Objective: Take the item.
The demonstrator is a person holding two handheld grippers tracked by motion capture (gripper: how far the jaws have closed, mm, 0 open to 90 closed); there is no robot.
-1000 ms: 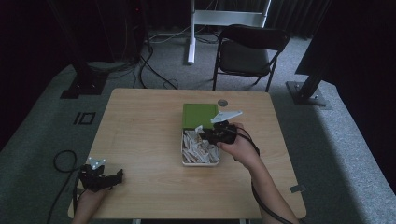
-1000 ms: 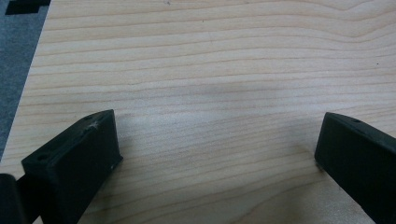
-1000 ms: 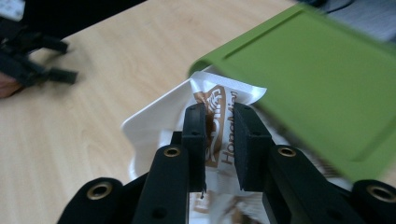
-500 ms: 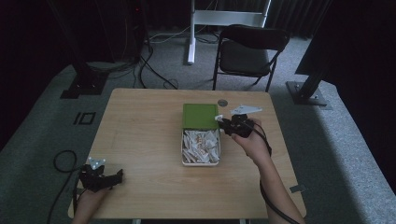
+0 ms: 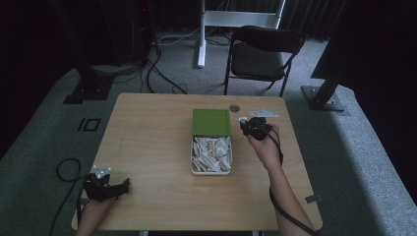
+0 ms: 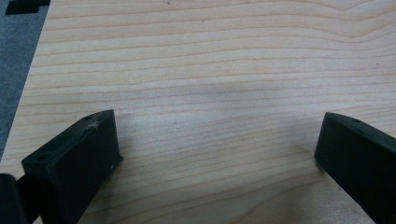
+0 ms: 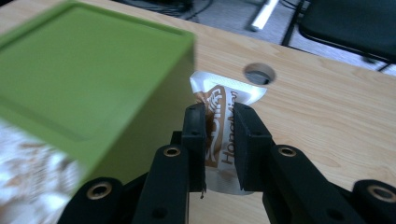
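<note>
The right tongs, closed on a sachet just beside the green lid toward the tabletop's far right corner, seemingly needed somewhere to set it, while the left tongs rested wide open, empty, near-left corner.
</note>
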